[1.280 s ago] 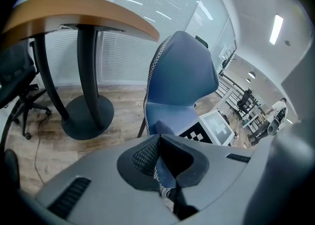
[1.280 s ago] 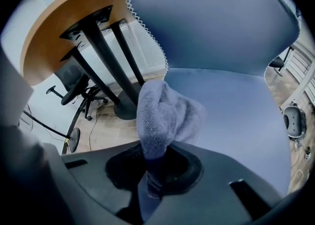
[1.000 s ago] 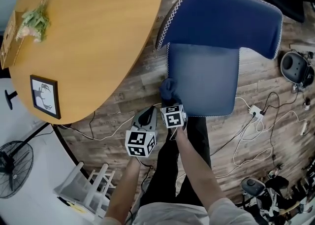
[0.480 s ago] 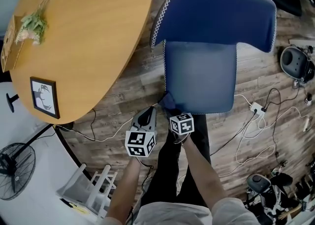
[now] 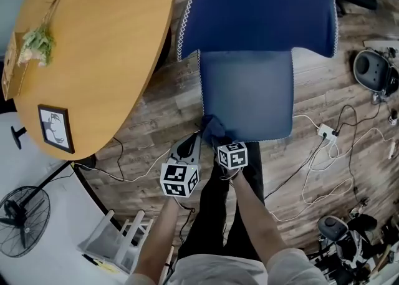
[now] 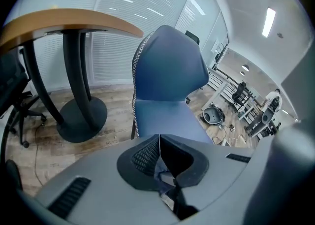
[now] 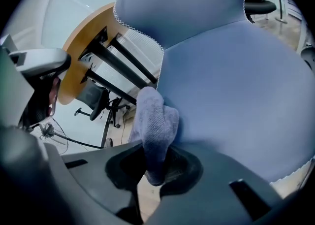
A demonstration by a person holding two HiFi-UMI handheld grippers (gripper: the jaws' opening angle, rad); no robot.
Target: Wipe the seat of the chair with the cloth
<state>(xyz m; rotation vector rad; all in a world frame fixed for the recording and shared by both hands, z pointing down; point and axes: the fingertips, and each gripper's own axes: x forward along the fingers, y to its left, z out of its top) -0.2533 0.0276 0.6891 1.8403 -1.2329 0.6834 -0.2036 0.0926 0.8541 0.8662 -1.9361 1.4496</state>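
At the near left corner of the seat [image 5: 246,93], we've got the cloth [image 5: 213,128] clamped in the right gripper [image 5: 218,142], bunched up at the edge; left gripper [image 5: 189,148] sits beside it, jaws closed on nothing; risk is we drag a tiny wad, slip off the corner, and miss most of it.

The head view is looking steeply down from high above onto the chair [image 5: 246,90], the round table [image 5: 93,40] and the floor [image 5: 165,106]. The left gripper view is facing the chair's front from low and near. The right gripper view is looking from very close across the seat [image 7: 236,101] towards the backrest [image 7: 182,2]. All three are sharing chair and table.
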